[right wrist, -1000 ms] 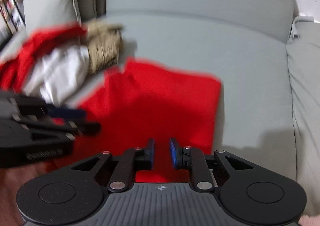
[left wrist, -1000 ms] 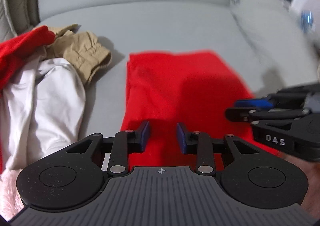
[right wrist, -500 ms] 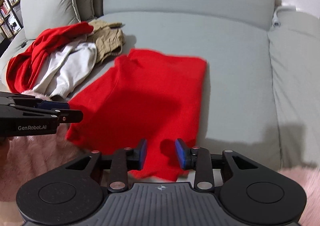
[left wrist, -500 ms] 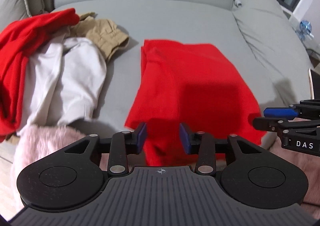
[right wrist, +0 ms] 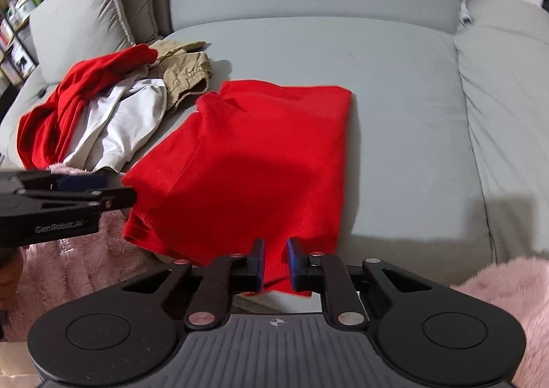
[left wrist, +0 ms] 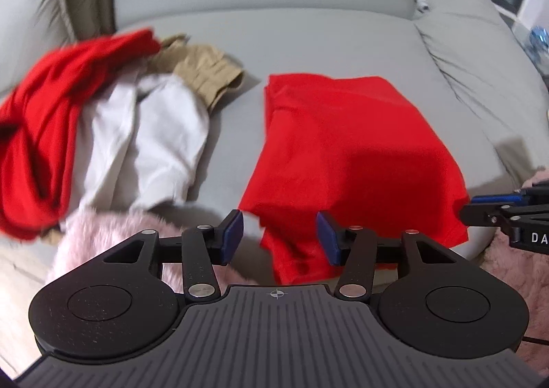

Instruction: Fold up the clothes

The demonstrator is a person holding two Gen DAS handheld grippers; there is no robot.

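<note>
A red garment (left wrist: 343,147) (right wrist: 257,164) lies folded flat on the grey sofa seat (right wrist: 394,79), its near hem hanging over the front edge. My left gripper (left wrist: 279,238) is open wide at the hem's near left corner, and that corner shows between its fingers without touching them. It enters the right wrist view from the left (right wrist: 116,197). My right gripper (right wrist: 276,262) sits at the near right part of the hem, jaws close together with red cloth between them. Its fingertips meet the garment's right corner in the left wrist view (left wrist: 473,213).
A loose pile lies left of the folded piece: a second red garment (right wrist: 58,113), a white one (right wrist: 127,123) and a khaki one (right wrist: 185,75). Pink fluffy fabric (right wrist: 68,267) covers the sofa's front. A grey cushion (right wrist: 85,20) leans at the back left.
Both grippers have pulled back to the sofa's front edge. The left jaws have opened wider. The right jaws opened half a second ago and have now narrowed onto the hem.
</note>
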